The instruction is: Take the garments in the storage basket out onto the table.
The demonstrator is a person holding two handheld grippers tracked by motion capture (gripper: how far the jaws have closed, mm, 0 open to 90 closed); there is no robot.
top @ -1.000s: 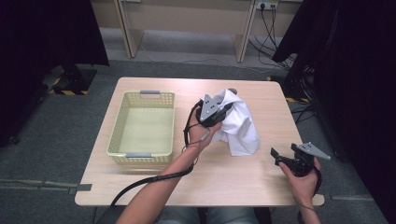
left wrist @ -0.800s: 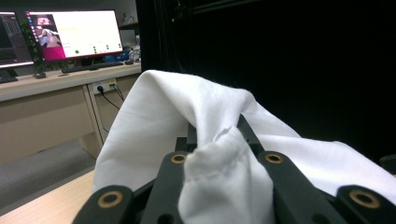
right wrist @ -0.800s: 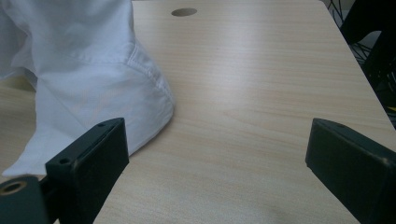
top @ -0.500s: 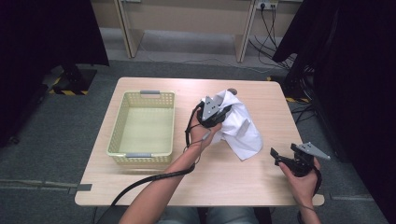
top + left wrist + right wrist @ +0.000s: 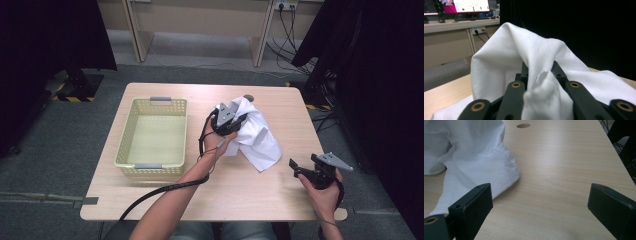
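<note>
My left gripper [image 5: 239, 121] is loosening its pinch on the white cloth [image 5: 257, 140], bunched right of the basket [image 5: 126, 145]; the fold could be slipping free. My right gripper [image 5: 298, 169] is idling apart, near right.

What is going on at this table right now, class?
A person at a light wooden table works with a claw in each hand. The left claw has a fold of a crumpled white cloth garment between its jaws, which have just been opening a little; the cloth lies partly lifted beside an empty pale yellow plastic basket. The right claw hangs open over bare wood near the cloth's edge, touching nothing.
</note>
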